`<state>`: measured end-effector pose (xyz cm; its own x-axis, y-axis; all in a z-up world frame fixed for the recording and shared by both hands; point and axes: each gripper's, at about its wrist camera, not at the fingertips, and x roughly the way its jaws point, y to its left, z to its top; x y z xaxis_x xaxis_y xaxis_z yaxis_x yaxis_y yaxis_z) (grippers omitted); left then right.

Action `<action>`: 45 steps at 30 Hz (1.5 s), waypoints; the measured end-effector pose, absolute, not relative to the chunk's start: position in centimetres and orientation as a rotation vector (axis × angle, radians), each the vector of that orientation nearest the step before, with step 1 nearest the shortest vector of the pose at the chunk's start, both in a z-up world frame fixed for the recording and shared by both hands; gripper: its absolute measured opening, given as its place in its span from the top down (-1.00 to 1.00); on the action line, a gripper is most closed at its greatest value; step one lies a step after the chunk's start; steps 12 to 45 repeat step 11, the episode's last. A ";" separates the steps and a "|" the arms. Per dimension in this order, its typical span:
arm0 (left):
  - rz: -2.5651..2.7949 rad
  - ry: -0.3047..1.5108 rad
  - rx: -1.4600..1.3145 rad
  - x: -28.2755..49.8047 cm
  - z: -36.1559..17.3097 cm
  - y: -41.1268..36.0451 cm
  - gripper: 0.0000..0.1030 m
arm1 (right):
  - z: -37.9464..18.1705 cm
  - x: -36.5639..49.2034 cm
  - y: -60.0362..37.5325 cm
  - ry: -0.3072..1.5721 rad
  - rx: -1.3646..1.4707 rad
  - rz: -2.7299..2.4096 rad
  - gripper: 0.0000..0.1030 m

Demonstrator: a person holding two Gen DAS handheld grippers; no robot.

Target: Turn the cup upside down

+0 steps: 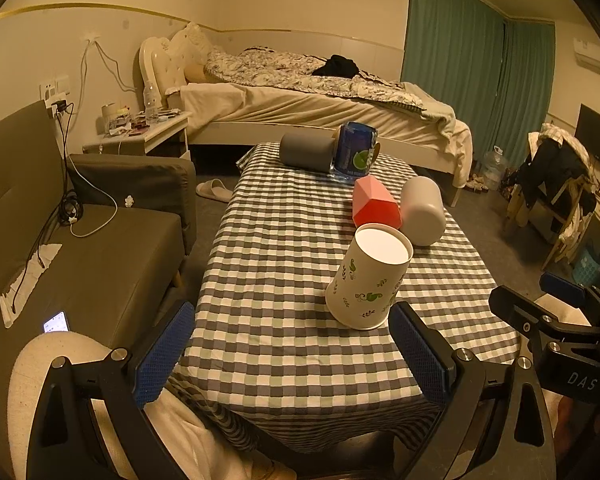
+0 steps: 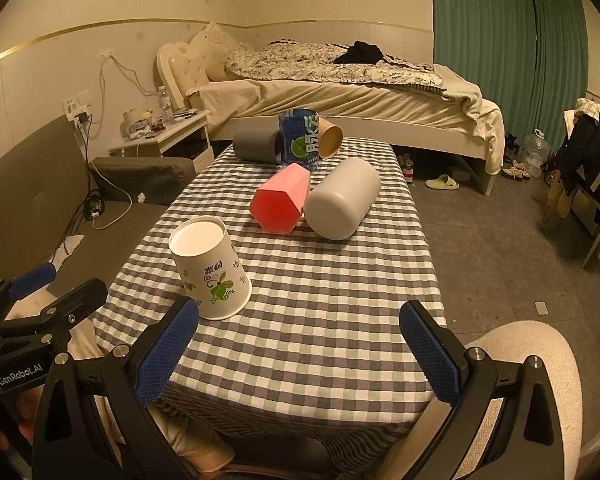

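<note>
Standing mouth-down on the checked tabletop (image 2: 320,320), the paper cup (image 2: 210,270) sits near the pink cup (image 2: 280,200); left gripper (image 1: 292,350) and right gripper (image 2: 300,350) gape wide, holding nothing.

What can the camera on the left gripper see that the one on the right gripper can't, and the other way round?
Only the left wrist view shows the lit phone on the sofa and the dark screen at the far right. Only the right wrist view clearly shows the brown paper cup lying with its mouth towards the camera, and a green slipper. Both show the upside-down white paper cup, pink cup and checked tablecloth.
</note>
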<state>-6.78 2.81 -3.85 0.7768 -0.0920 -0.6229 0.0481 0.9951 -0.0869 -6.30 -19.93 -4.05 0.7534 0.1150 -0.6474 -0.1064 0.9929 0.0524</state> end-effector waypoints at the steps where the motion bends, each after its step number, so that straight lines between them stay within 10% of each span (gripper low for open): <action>1: -0.076 0.677 -0.066 -6.8 -3.9 2.8 -0.95 | -4.0 -6.3 -19.9 0.707 0.013 0.120 -0.96; 45: -0.079 0.675 -0.063 -6.9 -3.9 2.8 -0.95 | -4.0 -6.3 -19.9 0.707 0.011 0.120 -0.96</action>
